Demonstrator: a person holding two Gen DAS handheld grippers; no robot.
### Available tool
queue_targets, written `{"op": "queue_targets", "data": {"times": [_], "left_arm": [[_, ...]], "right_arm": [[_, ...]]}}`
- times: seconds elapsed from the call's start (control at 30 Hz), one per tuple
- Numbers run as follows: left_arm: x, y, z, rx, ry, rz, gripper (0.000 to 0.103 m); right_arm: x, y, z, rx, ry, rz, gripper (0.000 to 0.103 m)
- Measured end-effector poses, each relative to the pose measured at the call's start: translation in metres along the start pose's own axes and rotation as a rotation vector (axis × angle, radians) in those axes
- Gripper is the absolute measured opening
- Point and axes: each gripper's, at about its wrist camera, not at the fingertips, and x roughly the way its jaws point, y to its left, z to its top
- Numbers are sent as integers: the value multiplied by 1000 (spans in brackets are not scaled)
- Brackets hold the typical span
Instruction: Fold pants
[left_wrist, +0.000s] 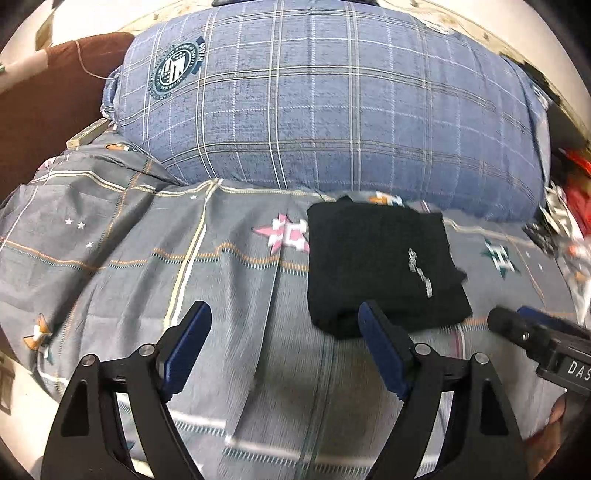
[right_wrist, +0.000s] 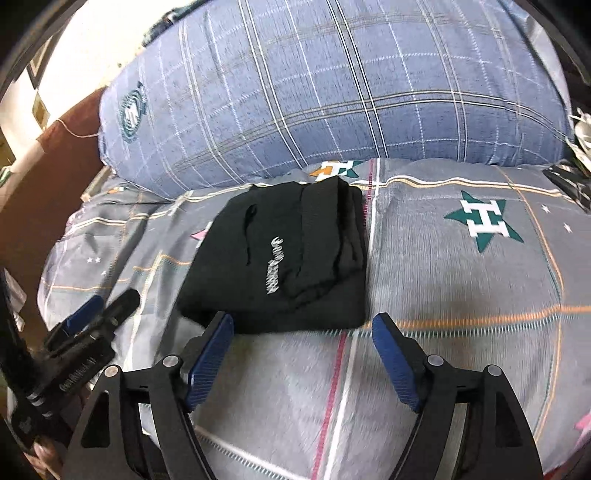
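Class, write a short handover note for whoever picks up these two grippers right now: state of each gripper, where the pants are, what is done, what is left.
Left hand-held gripper: open, empty, over the bedsheet just left of the pants.
Right hand-held gripper: open, empty, at the near edge of the pants.
Pants: black, folded into a compact rectangle, lying on the bedsheet in front of the blue plaid pillow.
Done: folding looks complete.
Left: probably only neatening the uneven layers on the right side.

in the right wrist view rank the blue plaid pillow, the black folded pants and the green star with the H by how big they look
1. blue plaid pillow
2. black folded pants
3. green star
Apparent size only; the pillow lies farther from the camera.
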Motion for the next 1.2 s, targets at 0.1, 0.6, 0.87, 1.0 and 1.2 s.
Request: {"op": "queue_targets", "data": {"times": [0.1, 0.6, 0.87, 1.0, 1.2], "left_arm": [[-21, 3, -10, 3, -27, -22, 84], [-31, -4, -29, 38, -88, -11, 85], [-9, -18, -30, 63, -60, 15, 85], [-2, -20, -28, 64, -40, 3, 85], [6, -19, -27, 58, -12, 12, 85]], "right_arm": [[-16, 7, -19, -8, -32, -14, 81], [-36, 30, -55, -102, -112, -71, 81], [-17, 29, -47, -104, -92, -91, 81], [-11, 27, -42, -91, -73, -95, 81], [-4, 30, -38, -97, -58, -95, 81]]}}
